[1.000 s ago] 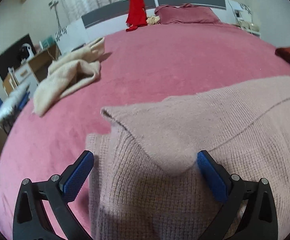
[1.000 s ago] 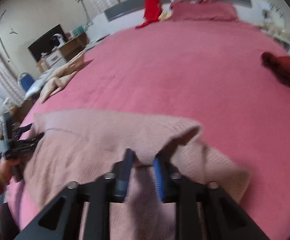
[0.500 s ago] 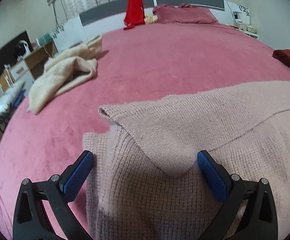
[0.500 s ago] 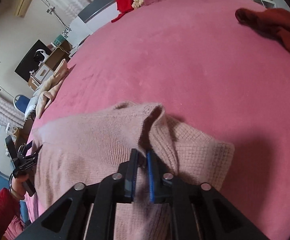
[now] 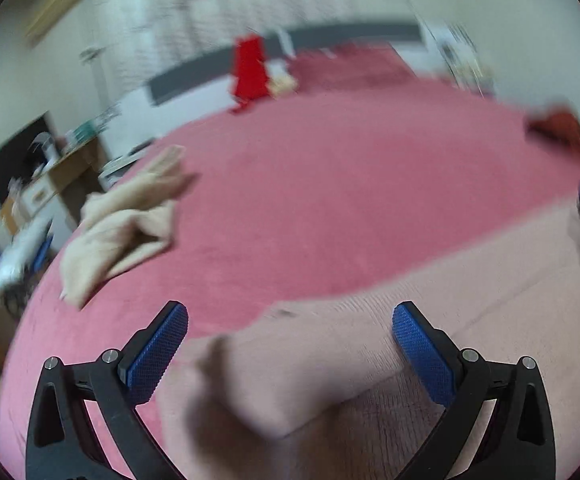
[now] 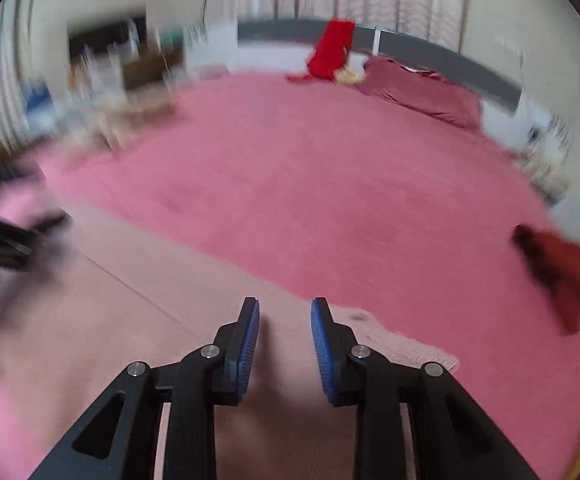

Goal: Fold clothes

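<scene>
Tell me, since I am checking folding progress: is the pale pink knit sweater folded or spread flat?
Partly folded: the pale pink knit sweater has a flap doubled over itself on the pink bedspread.

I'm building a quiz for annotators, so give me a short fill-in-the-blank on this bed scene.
1. The pale pink sweater lies on a bed cover coloured ____.
2. The left gripper has its jaws wide ____.
3. The bright red garment hangs over the ____.
4. The crumpled garment near the bed's left edge is coloured ____.

Missing words: pink; open; headboard; beige
</scene>
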Demonstrator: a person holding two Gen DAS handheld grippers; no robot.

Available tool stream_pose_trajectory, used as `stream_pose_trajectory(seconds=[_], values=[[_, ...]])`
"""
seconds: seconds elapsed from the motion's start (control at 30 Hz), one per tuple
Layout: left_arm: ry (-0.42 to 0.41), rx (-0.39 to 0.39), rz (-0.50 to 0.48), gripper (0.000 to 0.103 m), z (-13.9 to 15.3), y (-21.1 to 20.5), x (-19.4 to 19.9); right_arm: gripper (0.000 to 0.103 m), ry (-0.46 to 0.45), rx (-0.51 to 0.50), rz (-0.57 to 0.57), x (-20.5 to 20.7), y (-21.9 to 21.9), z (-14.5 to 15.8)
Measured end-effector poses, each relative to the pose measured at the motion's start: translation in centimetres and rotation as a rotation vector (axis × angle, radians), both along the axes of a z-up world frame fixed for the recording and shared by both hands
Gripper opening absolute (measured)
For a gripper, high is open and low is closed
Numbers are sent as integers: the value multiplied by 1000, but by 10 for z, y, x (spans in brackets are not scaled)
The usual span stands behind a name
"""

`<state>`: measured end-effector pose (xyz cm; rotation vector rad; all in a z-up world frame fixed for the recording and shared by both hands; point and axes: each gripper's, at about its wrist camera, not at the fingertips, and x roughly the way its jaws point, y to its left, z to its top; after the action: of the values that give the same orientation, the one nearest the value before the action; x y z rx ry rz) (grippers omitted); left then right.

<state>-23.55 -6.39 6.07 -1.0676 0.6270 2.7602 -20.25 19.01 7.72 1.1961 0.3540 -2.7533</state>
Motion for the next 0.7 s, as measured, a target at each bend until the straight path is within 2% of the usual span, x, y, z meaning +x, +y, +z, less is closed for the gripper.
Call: stream_pose_trajectory(seconds=[0.03,0.07,0.13,0.17,0.23,0.3,0.37,0.43,0.53,0.6,0.63,0.7], values=[[-29,-39,-2,103,-14,0,-6,26,-18,80,-37,-4,-1,-14],[-45,8,0,103,-24,-9,-8,26,-32,139,-71,-8,0,-27],[-94,179,36,103,-31,-34,-14,27,-17,10,-112,-6,24,-43],[-129,239,42,103,-31,-43,-17,27,-24,-49,-124,-6,32,-43],[-194,311,34,103,-30,-54,-22,29,-43,-160,-144,-8,46,-42],[-234,345,19,103,-18,-66,-24,29,-104,-179,-122,-17,44,-33],[-228,361,34,103,-1,-86,-19,28,-106,-237,-112,-13,51,-13],[-207,375,71,103,16,-112,-11,30,-10,-367,-126,11,67,17],[-144,412,275,103,29,-174,14,32,49,-519,-147,49,85,43],[-112,459,398,103,29,-204,39,33,-13,-528,-182,63,83,38],[-84,481,430,103,30,-214,54,33,-44,-517,-194,68,80,31],[-52,482,371,103,25,-201,80,33,-82,-488,-177,84,63,12]])
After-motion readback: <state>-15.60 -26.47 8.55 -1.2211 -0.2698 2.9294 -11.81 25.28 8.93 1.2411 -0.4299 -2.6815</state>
